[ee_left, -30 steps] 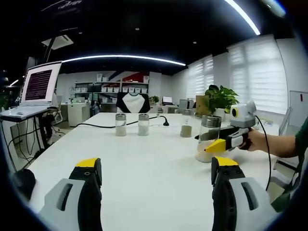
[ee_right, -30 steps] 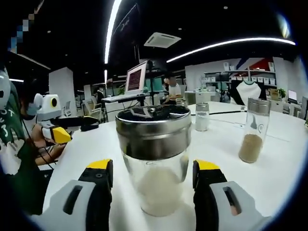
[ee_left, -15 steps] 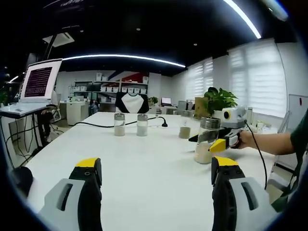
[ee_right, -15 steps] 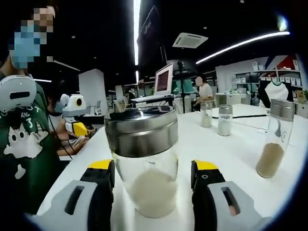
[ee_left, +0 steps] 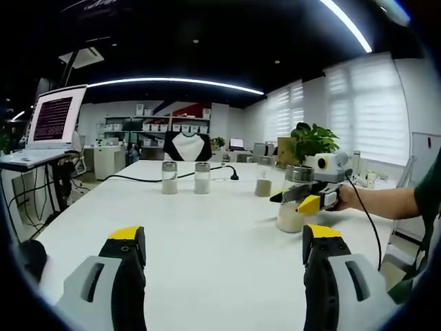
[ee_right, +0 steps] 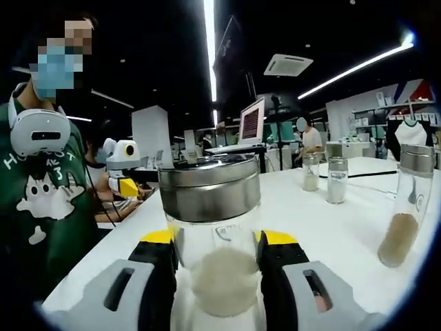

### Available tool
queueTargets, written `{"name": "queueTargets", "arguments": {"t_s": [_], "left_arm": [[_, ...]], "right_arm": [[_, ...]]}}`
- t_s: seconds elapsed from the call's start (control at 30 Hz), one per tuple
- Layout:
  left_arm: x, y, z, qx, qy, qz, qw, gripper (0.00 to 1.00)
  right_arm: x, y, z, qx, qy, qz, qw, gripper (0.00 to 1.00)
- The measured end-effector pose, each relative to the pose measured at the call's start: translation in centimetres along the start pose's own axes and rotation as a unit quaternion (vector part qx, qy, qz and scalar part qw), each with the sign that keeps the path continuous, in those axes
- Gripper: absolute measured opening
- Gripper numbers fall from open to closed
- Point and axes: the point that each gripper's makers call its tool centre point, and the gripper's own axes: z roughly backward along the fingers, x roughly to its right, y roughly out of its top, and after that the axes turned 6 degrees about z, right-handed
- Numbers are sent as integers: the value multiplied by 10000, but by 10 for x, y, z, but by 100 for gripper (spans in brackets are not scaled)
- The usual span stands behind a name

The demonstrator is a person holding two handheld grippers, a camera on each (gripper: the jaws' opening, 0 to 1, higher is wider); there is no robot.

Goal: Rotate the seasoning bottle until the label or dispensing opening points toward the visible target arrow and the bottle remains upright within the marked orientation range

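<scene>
Between the yellow-tipped jaws of the right gripper (ee_right: 215, 241), in the right gripper view, stands the seasoning bottle (ee_right: 212, 238): a clear glass jar with a brushed-metal cap and pale powder in its lower part, upright on the white table (ee_right: 331, 227). Both jaws press against the glass on either side, so this gripper is clamped on the bottle. Whether a label or opening faces any particular way cannot be told. Farther out in this view, a taller bottle of tan powder (ee_right: 408, 207) stands to the right, and two small shakers (ee_right: 324, 178) stand side by side well behind it. At left, a person in a green shirt (ee_right: 45, 207) holds the left gripper (ee_right: 126, 185) low over the table edge, and a laptop on a stand (ee_right: 252, 123) rises in the background. The left gripper view gives the opposite angle: the left gripper (ee_left: 222, 241) hangs over bare tabletop (ee_left: 207, 234) with its jaws spread wide apart and nothing between them. From here the right gripper (ee_left: 310, 200) appears at right, held by a hand (ee_left: 348, 198), its jaws around the seasoning bottle (ee_left: 295, 198), which stands upright near the table's right side. This view also shows a potted plant (ee_left: 313, 141) behind the bottle, window blinds (ee_left: 372, 103) along the right wall, a black cable (ee_left: 172, 179) crossing the far tabletop, the two small shakers (ee_left: 185, 178) and the taller bottle (ee_left: 264, 178).
</scene>
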Motion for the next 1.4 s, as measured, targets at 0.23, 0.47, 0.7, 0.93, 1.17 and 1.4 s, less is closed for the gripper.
{"name": "queueTargets", "arguments": {"t_s": [0.23, 0.47, 0.7, 0.93, 1.17, 1.4], "left_arm": [[0, 1, 0, 6, 4, 11, 10000, 100], [1, 1, 0, 8, -9, 25, 10000, 100], [1, 0, 0, -6, -15, 18, 10000, 100], [-2, -2, 0, -37, 15, 51, 10000, 100], [-1, 0, 1, 8, 21, 14, 10000, 99], [-1, 3, 3, 46, 25, -6, 10000, 100]], "right_arm": [[1, 0, 0, 16, -20, 147, 9999, 44], [2, -1, 0, -53, -71, 222, 9997, 44], [3, -2, 0, -130, -239, 227, 9994, 43], [3, -3, 1, -218, -469, 246, 9984, 43], [5, -5, 2, -305, -856, 200, 9957, 43], [8, -8, 5, -596, -1362, 48, 9889, 43]]}}
